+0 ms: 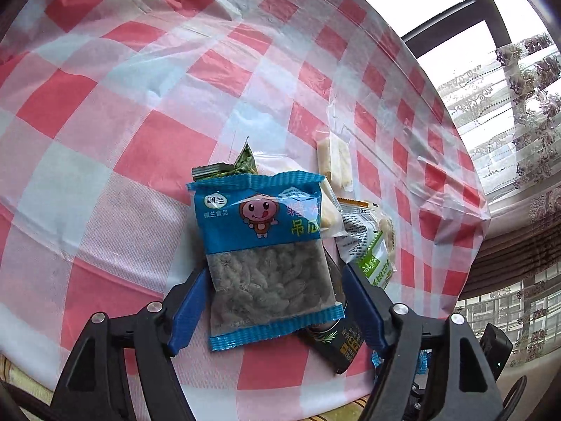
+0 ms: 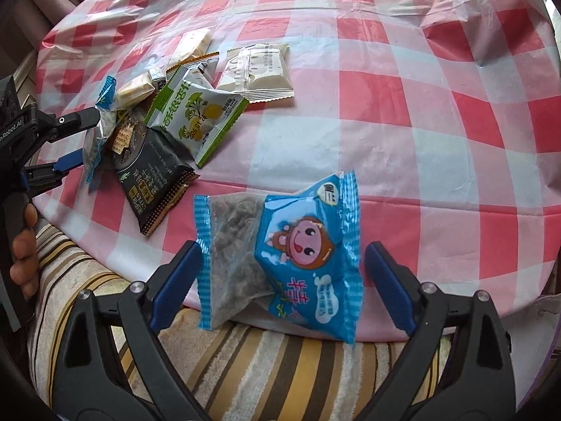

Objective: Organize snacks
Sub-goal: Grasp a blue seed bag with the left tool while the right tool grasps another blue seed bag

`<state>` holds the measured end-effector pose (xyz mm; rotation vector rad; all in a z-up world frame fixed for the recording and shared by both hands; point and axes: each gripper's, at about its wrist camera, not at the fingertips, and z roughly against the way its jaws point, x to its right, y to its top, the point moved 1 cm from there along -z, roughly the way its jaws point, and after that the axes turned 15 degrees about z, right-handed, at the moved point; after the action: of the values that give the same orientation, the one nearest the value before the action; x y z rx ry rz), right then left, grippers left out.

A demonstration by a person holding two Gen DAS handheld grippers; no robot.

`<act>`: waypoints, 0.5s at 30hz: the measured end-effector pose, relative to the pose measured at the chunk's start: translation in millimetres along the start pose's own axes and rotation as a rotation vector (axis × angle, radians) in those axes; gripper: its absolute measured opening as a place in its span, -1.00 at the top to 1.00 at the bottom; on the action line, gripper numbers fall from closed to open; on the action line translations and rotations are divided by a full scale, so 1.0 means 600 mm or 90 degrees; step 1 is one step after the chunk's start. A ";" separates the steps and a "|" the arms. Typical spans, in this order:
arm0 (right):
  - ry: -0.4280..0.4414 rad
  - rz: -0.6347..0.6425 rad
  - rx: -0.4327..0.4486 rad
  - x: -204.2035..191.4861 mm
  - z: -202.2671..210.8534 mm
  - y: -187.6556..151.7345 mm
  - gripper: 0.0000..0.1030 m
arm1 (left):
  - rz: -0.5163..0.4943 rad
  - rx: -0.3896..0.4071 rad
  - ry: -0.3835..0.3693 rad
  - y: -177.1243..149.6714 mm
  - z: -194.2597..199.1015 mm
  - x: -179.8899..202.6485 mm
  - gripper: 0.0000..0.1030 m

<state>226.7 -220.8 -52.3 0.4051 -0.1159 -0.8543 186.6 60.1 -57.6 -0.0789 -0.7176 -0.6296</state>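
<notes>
My left tongs (image 1: 270, 280) are released around a blue packet (image 1: 261, 242) beside the snack pile (image 2: 196, 112). Right tongs (image 2: 280, 273) released, a second blue packet (image 2: 298, 256) loose between them, well apart from that pile.

Your left gripper (image 1: 274, 272) fills the bottom of its own view. Both blue-padded fingers (image 1: 191, 301) are splayed wide in a V, tilted down and forward, and the pads aren't squeezing anything. In the right wrist view the same gripper pokes in from the left edge, with one finger stacked above the other and a clear gap between the tips. Your left hand (image 2: 24, 256) shows at the lower left of that view, bare fingers curled round the black handle (image 2: 10, 210). Your right gripper (image 2: 284, 249) sits bottom centre of its own view, pointing steeply down. Its jaws are spread wide too, pads well apart.
</notes>
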 end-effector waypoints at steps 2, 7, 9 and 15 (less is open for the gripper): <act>0.002 -0.006 0.005 0.003 0.000 0.000 -0.84 | -0.010 0.005 0.005 0.000 -0.003 0.005 -0.53; -0.010 0.005 0.028 -0.001 0.006 0.003 -0.28 | -0.064 0.014 0.045 -0.011 -0.012 0.025 -0.59; -0.014 0.018 0.029 -0.008 0.006 0.005 -0.05 | -0.090 0.019 0.064 -0.015 -0.016 0.032 -0.56; -0.016 0.014 0.033 -0.007 0.004 0.009 0.18 | -0.094 0.030 0.068 -0.012 -0.010 0.019 -0.29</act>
<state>227.3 -214.9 -47.7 0.4401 -0.1660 -0.8365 192.8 46.9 -55.6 0.0509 -0.6373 -0.7519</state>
